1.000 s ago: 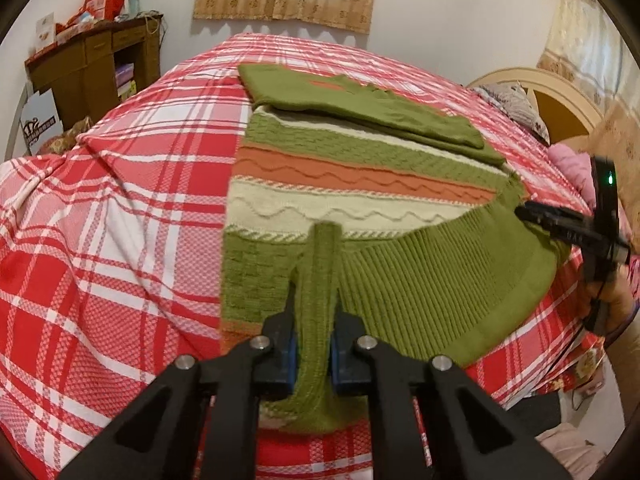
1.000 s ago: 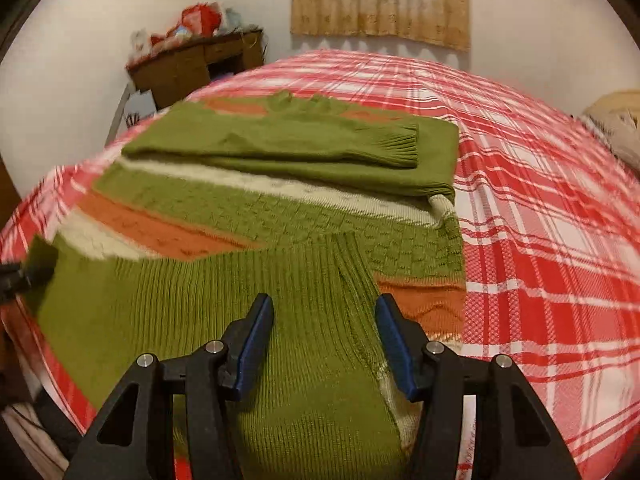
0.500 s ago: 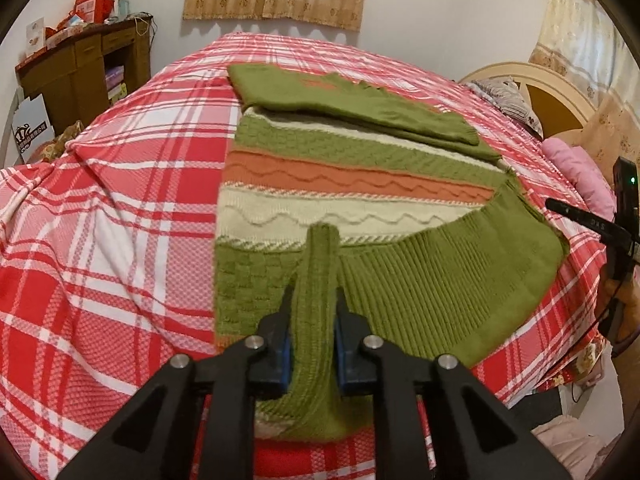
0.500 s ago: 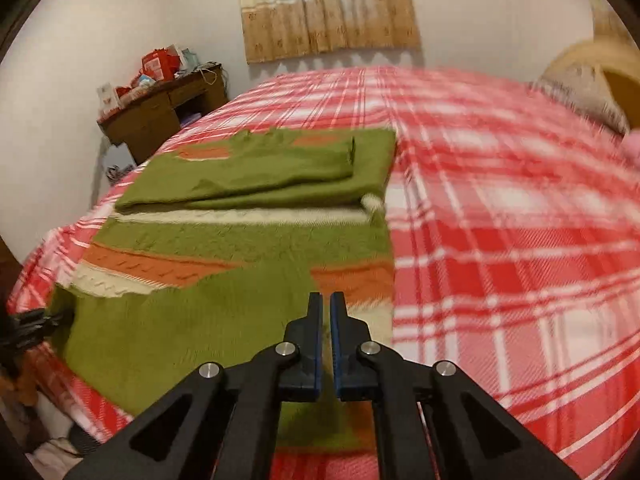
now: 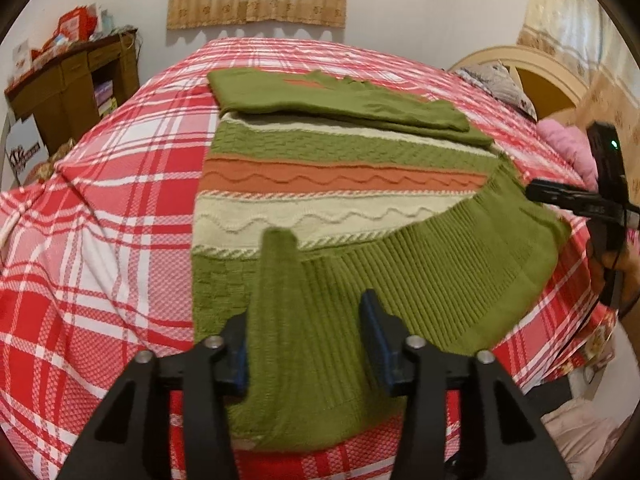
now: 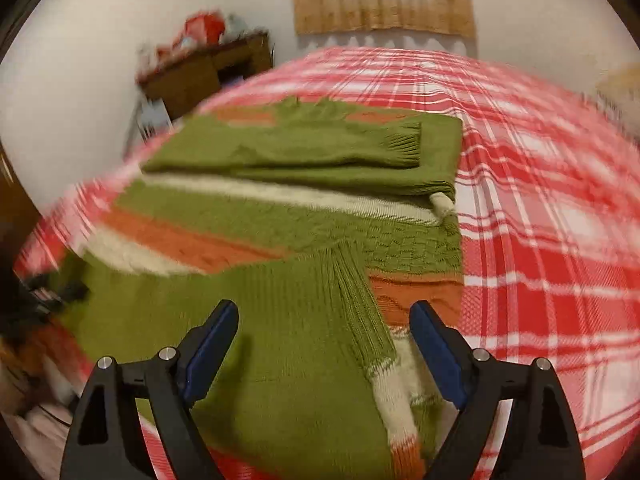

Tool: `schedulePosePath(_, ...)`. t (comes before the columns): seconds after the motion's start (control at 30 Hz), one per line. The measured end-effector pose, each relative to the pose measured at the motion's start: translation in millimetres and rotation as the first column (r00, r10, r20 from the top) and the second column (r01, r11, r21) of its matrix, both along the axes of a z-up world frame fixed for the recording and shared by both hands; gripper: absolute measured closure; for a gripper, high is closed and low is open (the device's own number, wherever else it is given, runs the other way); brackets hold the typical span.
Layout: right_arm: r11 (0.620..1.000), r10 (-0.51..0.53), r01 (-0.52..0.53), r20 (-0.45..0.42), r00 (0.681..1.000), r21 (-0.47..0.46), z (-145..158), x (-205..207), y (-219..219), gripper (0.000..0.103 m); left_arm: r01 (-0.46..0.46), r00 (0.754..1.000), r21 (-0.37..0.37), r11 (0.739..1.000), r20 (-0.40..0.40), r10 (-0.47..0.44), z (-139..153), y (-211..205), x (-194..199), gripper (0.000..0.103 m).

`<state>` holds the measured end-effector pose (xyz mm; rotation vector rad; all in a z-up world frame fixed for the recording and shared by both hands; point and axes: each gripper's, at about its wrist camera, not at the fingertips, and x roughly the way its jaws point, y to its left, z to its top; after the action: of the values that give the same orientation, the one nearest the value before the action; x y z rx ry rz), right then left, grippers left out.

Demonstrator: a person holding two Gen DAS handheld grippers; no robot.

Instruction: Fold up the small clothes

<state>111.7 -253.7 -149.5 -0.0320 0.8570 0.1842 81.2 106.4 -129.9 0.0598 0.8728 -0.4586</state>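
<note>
Sweater (image 6: 280,320) blurred, near hem out of frame

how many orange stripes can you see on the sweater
2: one wavy orange band across the sweater's middle, one small orange patch near the folded far end; more may be hidden underneath.

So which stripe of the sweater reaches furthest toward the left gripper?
The ribbed green hem band: it lies between the open left gripper fingers, nearer than the cream and orange stripes.

Bare plaid bedspread (image 5: 120,208) flanks sweater (image 5: 340,184) both sides; raised sweater ridge (image 5: 276,276) between left claw (image 5: 306,344) fingers.
</note>
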Motion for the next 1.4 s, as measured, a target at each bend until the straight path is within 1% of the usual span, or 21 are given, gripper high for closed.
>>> schedulePosePath(0.07,0.996,0.042,-0.044,-0.028,0.999,-0.077,-12.1,4.0,14.9,0.015,0.009,1.000,-0.002,1.000,-0.003,-0.009,-0.6,-4.1,0.3,0.028)
schedulePosePath(0.13,0.992,0.053,-0.053,0.000,0.999,-0.117,-15.2,1.4,22.9,0.016,0.011,1.000,-0.008,1.000,-0.007,-0.011,-1.6,-8.5,0.6,0.019)
schedulePosePath(0.17,0.992,0.049,-0.050,-0.007,0.999,-0.116,-14.9,2.1,22.2,0.017,0.007,1.000,0.004,1.000,-0.002,-0.007,-1.9,-11.3,0.4,0.019)
schedulePosePath(0.2,0.994,0.051,-0.051,-0.011,0.999,-0.093,-13.2,1.6,20.5,0.034,0.005,1.000,0.020,1.000,0.004,-0.005,-2.3,-13.4,-0.3,0.019)
schedulePosePath(0.23,0.996,0.057,-0.057,-0.008,0.998,-0.064,-10.6,-0.2,19.5,0.060,0.005,1.000,0.032,0.999,0.008,-0.005,-2.8,-14.8,-0.9,0.021)
schedulePosePath(0.27,0.997,0.054,-0.055,-0.005,0.999,-0.053,-7.6,-3.0,19.5,0.075,0.002,1.000,0.042,0.999,0.013,-0.002,-2.2,-15.5,-1.7,0.031)
schedulePosePath(0.3,0.997,0.062,-0.062,-0.015,0.998,-0.041,-6.7,-4.7,19.5,0.086,-0.003,1.000,0.043,0.999,0.015,0.002,-1.0,-14.4,-2.2,0.039)
schedulePosePath(0.33,0.997,0.059,-0.060,-0.015,0.998,-0.046,-5.1,-8.1,20.8,0.087,-0.011,1.000,0.036,0.999,0.011,0.011,0.8,-11.6,-1.7,0.055)
schedulePosePath(0.37,0.997,0.059,-0.059,-0.011,0.998,-0.054,-4.2,-10.4,22.0,0.088,-0.027,1.000,0.010,1.000,-0.005,0.027,3.4,-4.9,0.5,0.076)
schedulePosePath(0.4,0.997,0.057,-0.057,-0.005,0.998,-0.058,-2.1,-14.1,22.6,0.089,-0.041,0.999,-0.020,0.999,-0.023,0.041,4.9,1.0,3.6,0.088)
schedulePosePath(0.43,0.997,0.051,-0.050,0.010,0.999,-0.053,2.9,-19.2,22.3,0.090,-0.062,0.997,-0.075,0.995,-0.048,0.059,7.7,10.5,6.7,0.090)
schedulePosePath(0.5,0.999,0.037,-0.035,0.056,0.998,-0.031,17.4,-28.2,19.7,0.090,-0.086,0.996,-0.139,0.987,-0.041,0.081,13.8,20.2,5.9,0.090)
schedulePosePath(0.53,0.999,0.029,-0.027,0.078,0.997,-0.022,24.3,-31.9,18.7,0.090,-0.090,0.996,-0.147,0.985,-0.028,0.087,17.7,21.8,4.9,0.091)
schedulePosePath(0.7,1.000,-0.013,0.015,0.165,0.986,-0.009,53.9,-39.5,16.7,0.090,-0.071,0.996,-0.096,0.993,0.042,0.076,38.4,8.4,9.2,0.091)
schedulePosePath(0.9,0.996,-0.084,0.087,0.216,0.973,-0.002,69.5,-23.4,9.8,0.090,-0.113,0.990,-0.140,0.984,0.070,0.124,61.9,6.5,45.3,0.092)
schedulePosePath(0.97,0.994,-0.106,0.107,0.230,0.967,0.006,74.7,-15.1,6.8,0.090,-0.129,0.987,-0.137,0.982,0.079,0.140,68.5,5.1,61.2,0.095)
schedulePosePath(1.07,0.992,-0.127,0.125,0.247,0.961,0.022,82.6,-2.8,4.0,0.090,-0.146,0.984,-0.111,0.983,0.089,0.156,77.3,-0.8,83.6,0.095)
schedulePosePath(1.2,0.990,-0.137,0.141,0.261,0.955,0.004,89.3,20.8,5.4,0.090,-0.184,0.977,-0.113,0.976,0.088,0.195,85.4,-3.7,115.1,0.095)
schedulePosePath(1.27,0.989,-0.143,0.146,0.253,0.957,0.005,89.3,33.4,4.4,0.090,-0.197,0.975,-0.109,0.974,0.082,0.207,87.3,-4.5,129.5,0.095)
schedulePosePath(1.33,0.989,-0.146,0.149,0.234,0.961,0.003,86.2,43.6,3.2,0.090,-0.204,0.975,-0.054,0.978,0.080,0.208,86.8,-7.3,141.9,0.095)
schedulePosePath(1.4,0.989,-0.144,0.148,0.217,0.965,-0.001,80.5,45.7,1.4,0.090,-0.185,0.980,-0.051,0.981,0.071,0.188,85.9,-4.2,143.0,0.095)
